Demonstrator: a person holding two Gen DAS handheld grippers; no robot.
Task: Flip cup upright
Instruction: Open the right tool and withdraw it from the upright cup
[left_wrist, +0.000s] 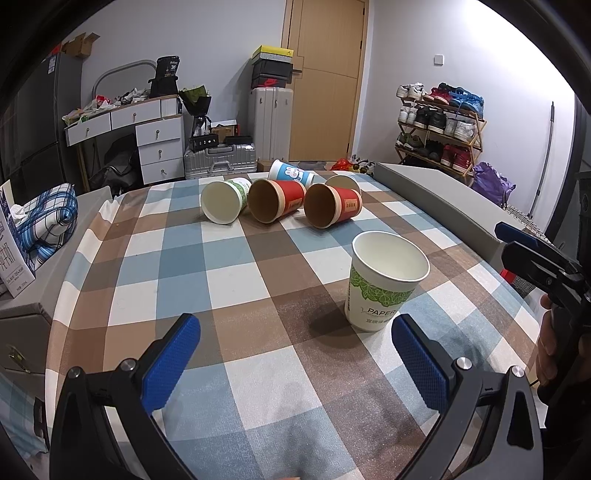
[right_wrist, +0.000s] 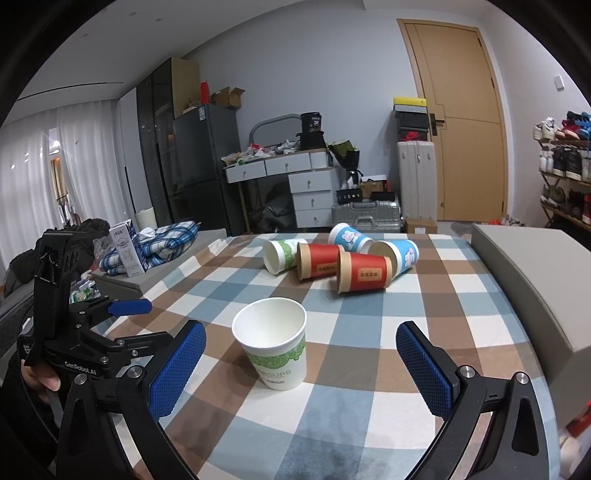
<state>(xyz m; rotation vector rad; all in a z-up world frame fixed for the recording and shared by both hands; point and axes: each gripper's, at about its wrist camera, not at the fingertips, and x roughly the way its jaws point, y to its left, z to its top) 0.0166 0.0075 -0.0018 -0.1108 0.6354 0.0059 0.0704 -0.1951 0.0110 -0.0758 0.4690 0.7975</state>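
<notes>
From the left wrist camera: the left gripper (left_wrist: 295, 354) hovers low over a checked tablecloth (left_wrist: 240, 266), its two blue-padded fingers spread wide with nothing between them. Just ahead and to the right stands a white paper cup with a green leaf band (left_wrist: 384, 280), upright, mouth up. Farther back, five cups lie on their sides in a cluster: a white-and-green one (left_wrist: 225, 199), two red ones (left_wrist: 275, 199) (left_wrist: 330, 206), a blue one (left_wrist: 291, 173) and another half hidden behind (left_wrist: 343, 183). The right gripper (left_wrist: 539, 258) shows at the right edge.

From the right wrist camera: the right gripper (right_wrist: 301, 363) is also wide open and holds nothing. The upright cup (right_wrist: 273, 343) stands between and just beyond its fingers, touching neither. The tipped cluster (right_wrist: 343, 260) lies well beyond.

As I judge it, one cup is already standing; five remain to be flipped.
</notes>
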